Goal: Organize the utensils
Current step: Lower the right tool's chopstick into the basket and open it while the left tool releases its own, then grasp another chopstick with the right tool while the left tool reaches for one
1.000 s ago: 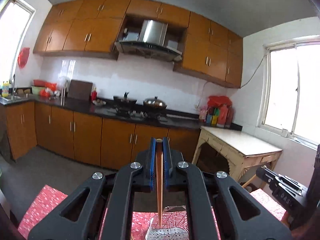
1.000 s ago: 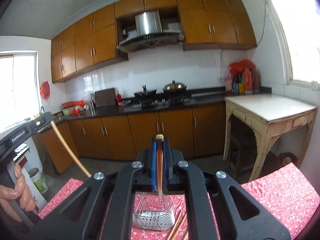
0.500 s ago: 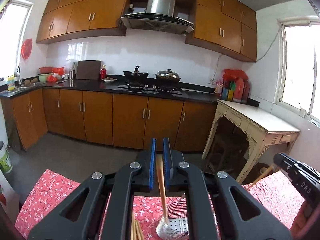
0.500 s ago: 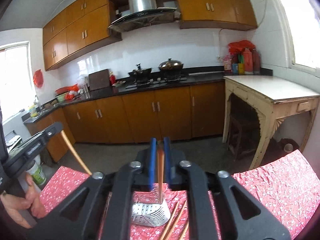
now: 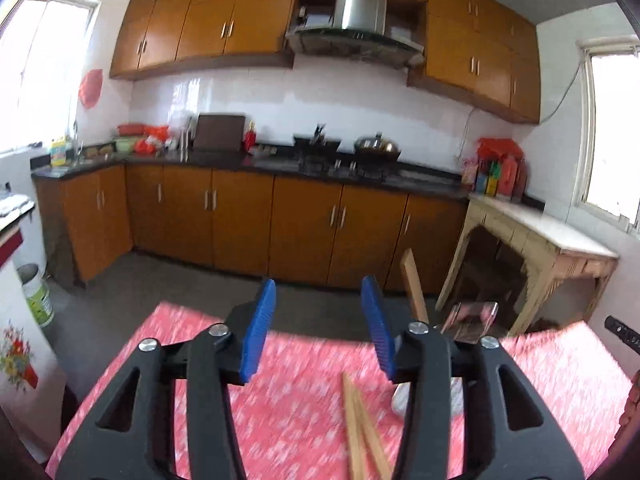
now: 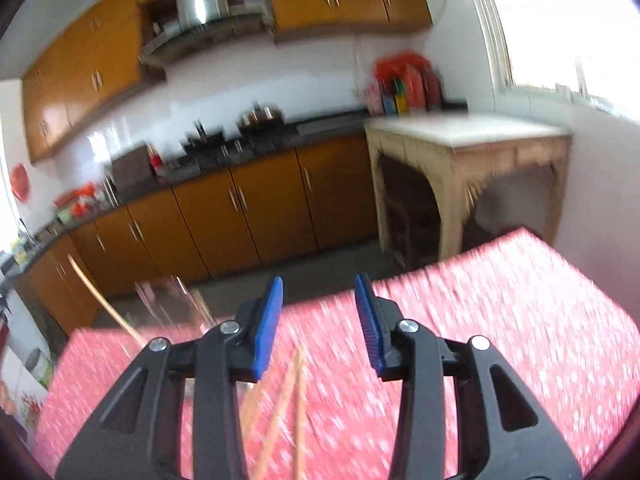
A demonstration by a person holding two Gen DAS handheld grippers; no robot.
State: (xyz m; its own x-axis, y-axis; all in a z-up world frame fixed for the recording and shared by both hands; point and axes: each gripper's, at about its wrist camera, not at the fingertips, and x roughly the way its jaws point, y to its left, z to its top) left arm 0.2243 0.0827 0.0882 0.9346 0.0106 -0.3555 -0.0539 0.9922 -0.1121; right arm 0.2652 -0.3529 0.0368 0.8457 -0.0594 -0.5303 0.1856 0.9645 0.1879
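My left gripper [image 5: 318, 330] is open and empty above the red flowered tablecloth [image 5: 288, 392]. To its right a wire utensil holder [image 5: 468, 322] stands with a wooden chopstick [image 5: 414, 290] sticking up out of it, partly hidden behind my right finger. Loose wooden chopsticks [image 5: 360, 432] lie on the cloth below. My right gripper [image 6: 318, 326] is open and empty. In the right wrist view the blurred holder [image 6: 168, 304] is at the left with a chopstick [image 6: 102, 300] leaning out of it, and loose chopsticks [image 6: 286, 404] lie under the gripper.
The table's far edge [image 5: 320, 332] drops to a grey floor. Brown kitchen cabinets [image 5: 240, 220] run along the back wall. A pale wooden side table [image 6: 468, 148] stands at the right. The right wrist view is motion-blurred.
Both grippers held a chopstick over the wire holder and have opened. The chopsticks now stand in the holder. Both grippers have swung away, left one leftward, right one rightward.
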